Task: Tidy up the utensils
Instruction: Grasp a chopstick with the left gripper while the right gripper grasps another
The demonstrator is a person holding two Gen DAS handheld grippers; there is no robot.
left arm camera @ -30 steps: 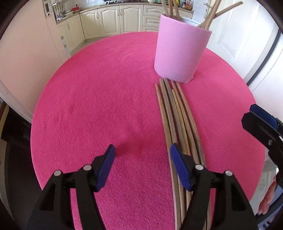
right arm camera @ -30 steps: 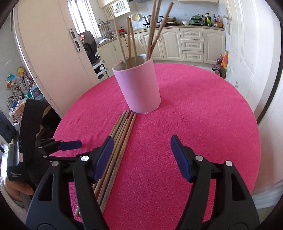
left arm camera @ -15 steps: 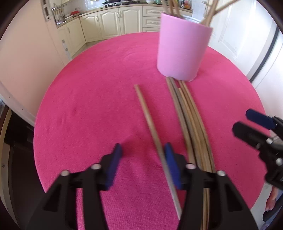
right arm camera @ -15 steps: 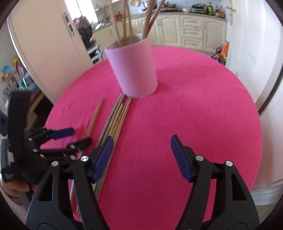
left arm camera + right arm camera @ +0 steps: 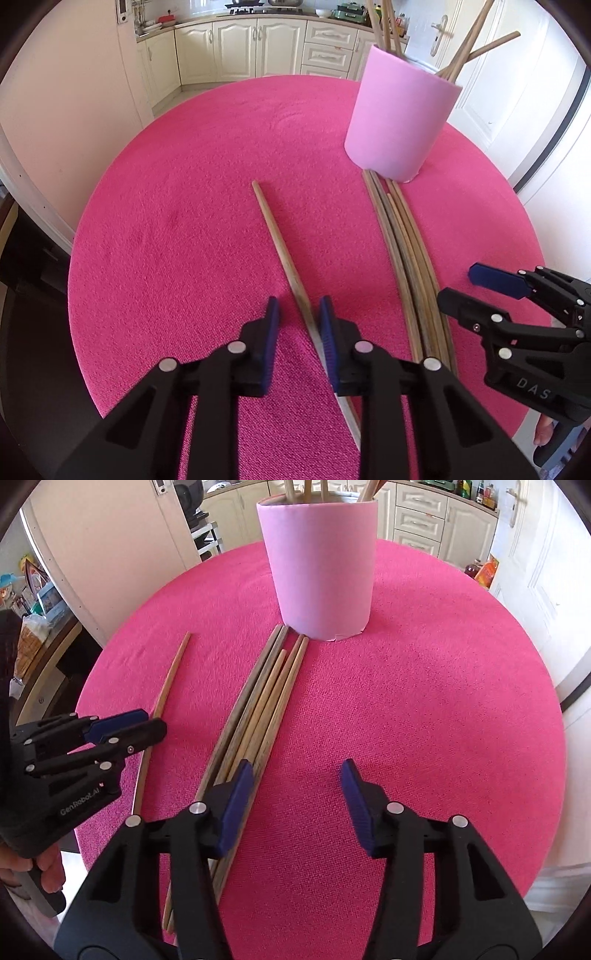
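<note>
A pink cup with several wooden sticks in it stands at the far side of the table. A bundle of sticks lies flat in front of it. One single stick lies apart, left of the bundle. My left gripper straddles that stick with its jaws closing. The stick lies against the right pad, and a gap remains at the left pad. My right gripper is closing too. Its left finger is over the bundle's right edge, with only cloth between the jaws.
The round table wears a bright pink cloth, and its edge falls off close behind both grippers. A hand holds the left gripper's handle. Cream kitchen cabinets and a white door stand beyond the table.
One stick has been slid left, away from the bundle, and the left jaws have narrowed around it. The right gripper has moved nearer the bundle and its jaws have narrowed.
</note>
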